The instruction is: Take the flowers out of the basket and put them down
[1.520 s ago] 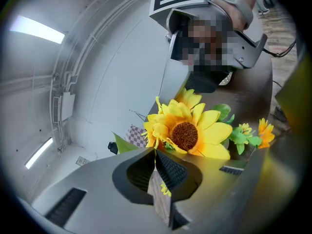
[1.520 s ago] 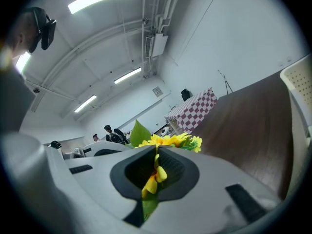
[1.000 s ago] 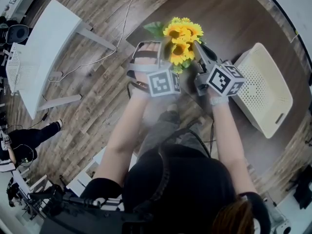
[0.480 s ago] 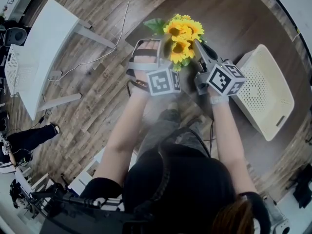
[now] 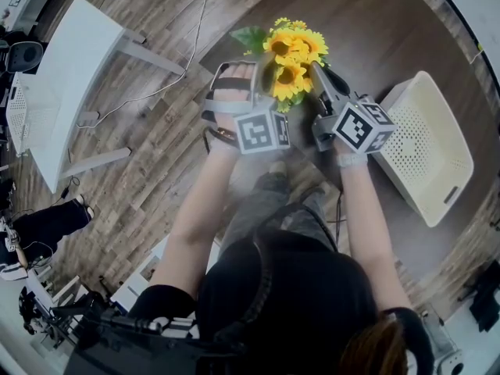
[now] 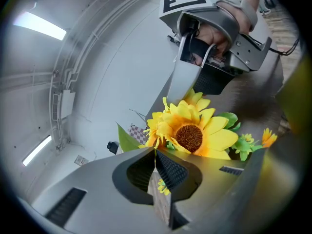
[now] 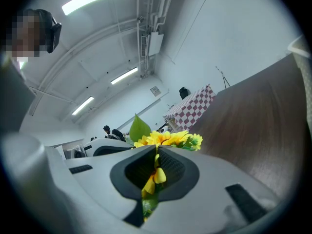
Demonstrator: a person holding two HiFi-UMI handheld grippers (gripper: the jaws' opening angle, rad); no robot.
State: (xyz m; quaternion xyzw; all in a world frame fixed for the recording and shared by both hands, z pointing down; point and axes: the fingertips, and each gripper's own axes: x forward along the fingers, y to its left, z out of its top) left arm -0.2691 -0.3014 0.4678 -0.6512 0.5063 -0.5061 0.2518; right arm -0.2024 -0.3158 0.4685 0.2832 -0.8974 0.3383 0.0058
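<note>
Since my left tool point(image 6: 155, 150) and right tool point(image 7: 156, 152) are both clamped shut on the flowers point(image 5: 291, 57), the bunch hangs between them, blooms up, over the table's point(image 5: 367, 22) near-left edge, with the basket point(image 5: 461, 151) well off to the right.

No legible txt or nos. are showing; left cube point(image 5: 262, 131) at 12 o'clock & right cube point(image 5: 363, 127) at 2 are carrying only b/w square codes.
</note>
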